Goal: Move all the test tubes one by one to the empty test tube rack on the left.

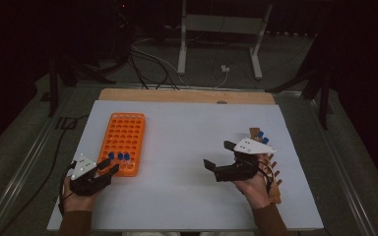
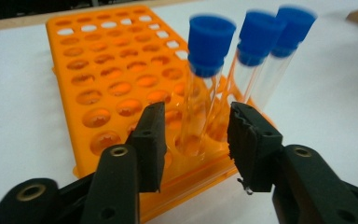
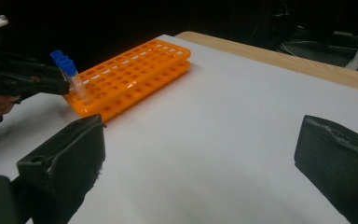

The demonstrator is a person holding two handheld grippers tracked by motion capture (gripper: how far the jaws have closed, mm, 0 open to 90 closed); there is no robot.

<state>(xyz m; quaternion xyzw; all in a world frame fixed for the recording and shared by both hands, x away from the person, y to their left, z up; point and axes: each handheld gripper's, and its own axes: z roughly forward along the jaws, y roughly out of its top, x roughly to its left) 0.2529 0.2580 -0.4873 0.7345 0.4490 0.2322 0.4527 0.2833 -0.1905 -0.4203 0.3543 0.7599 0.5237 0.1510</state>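
Note:
An orange tube rack (image 1: 123,135) lies on the white table top, left of the middle. Three clear tubes with blue caps (image 1: 119,156) stand in its nearest row. My left gripper (image 1: 109,166) is at that near end. In the left gripper view its jaws straddle the nearest tube (image 2: 205,84) low down, with a gap on each side, so the left gripper (image 2: 196,140) is open. That tube stands in a hole of the rack (image 2: 102,70). My right gripper (image 1: 218,155) hovers at the right, open and empty (image 3: 200,154), facing the rack (image 3: 130,74) and the tubes (image 3: 70,74).
A wooden rack (image 1: 274,172) lies under the right hand near the table's right edge, with blue-capped tubes (image 1: 262,135) at its far end. The white sheet (image 1: 187,123) spreads between the two racks. Cables and a metal stand (image 1: 221,29) are on the floor beyond.

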